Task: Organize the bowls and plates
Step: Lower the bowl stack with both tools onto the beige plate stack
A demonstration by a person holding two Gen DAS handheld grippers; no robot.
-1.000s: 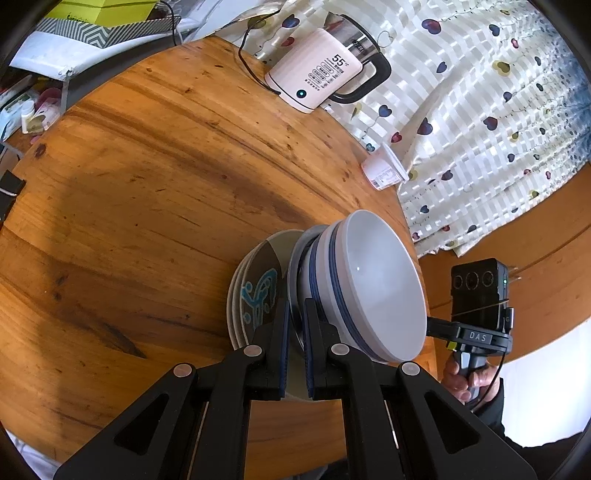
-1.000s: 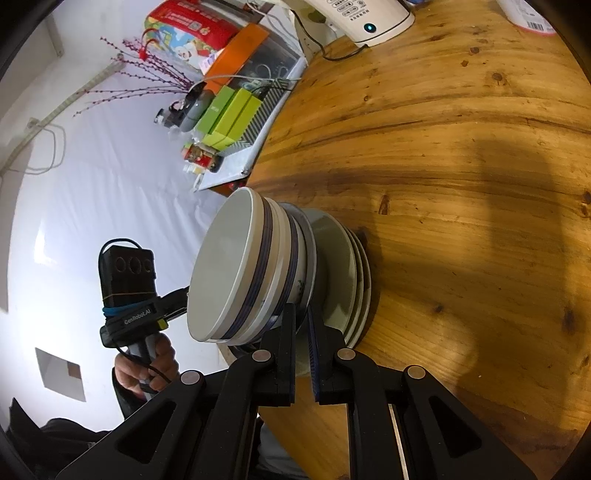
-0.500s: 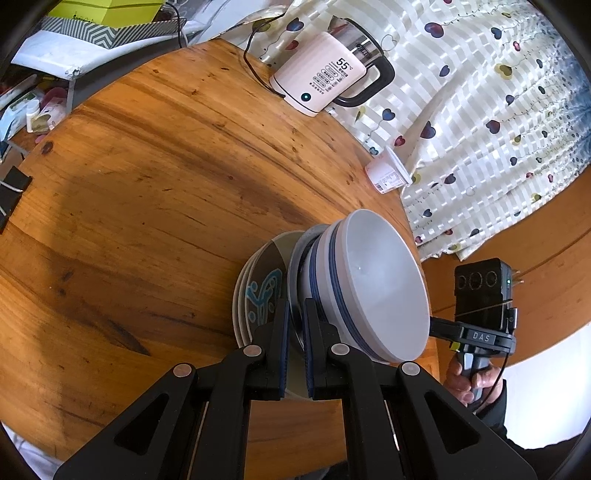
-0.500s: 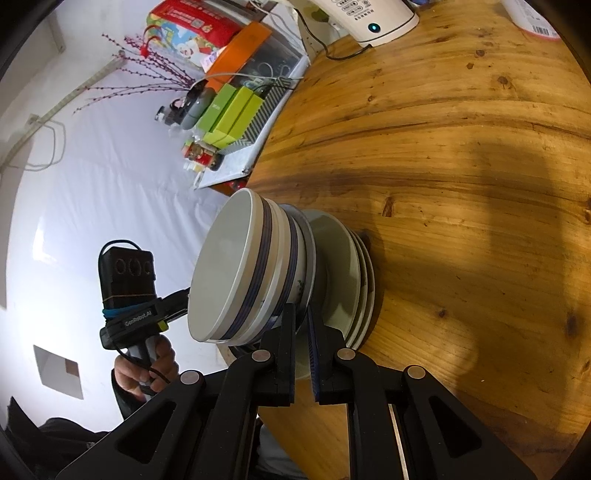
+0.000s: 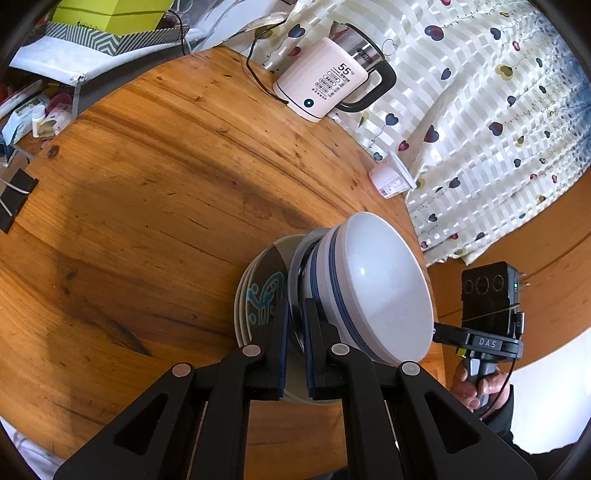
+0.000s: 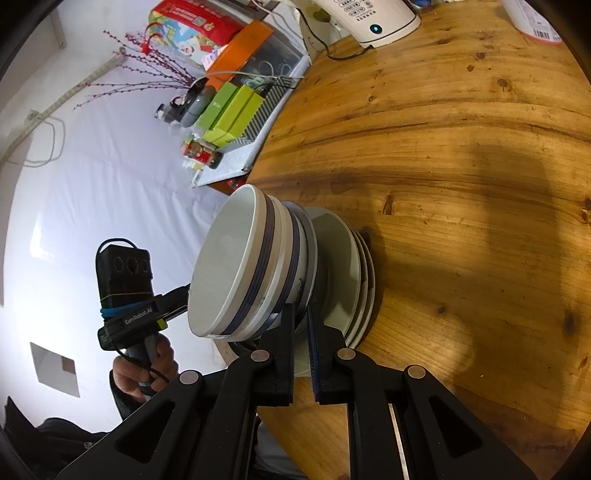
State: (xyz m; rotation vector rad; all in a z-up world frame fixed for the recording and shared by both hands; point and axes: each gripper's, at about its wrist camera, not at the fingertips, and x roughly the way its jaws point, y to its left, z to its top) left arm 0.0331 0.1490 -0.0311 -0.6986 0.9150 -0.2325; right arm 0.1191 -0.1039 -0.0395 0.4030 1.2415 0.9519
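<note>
Little has moved: both grippers stay clamped on opposite rims of one plate. Left gripper point(image 5: 294, 314) and right gripper point(image 6: 301, 321) carry nested bowls point(image 5: 369, 291) over stacked plates point(image 5: 245, 295), near table point(image 5: 147, 184) edge. Stacking looks nearly finished.

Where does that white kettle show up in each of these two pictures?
Left wrist view: the kettle stands at top centre, near the table's far edge.
Right wrist view: kettle at the very top, cut off.
Shared landmark: the stacked bowls at centre.
</note>
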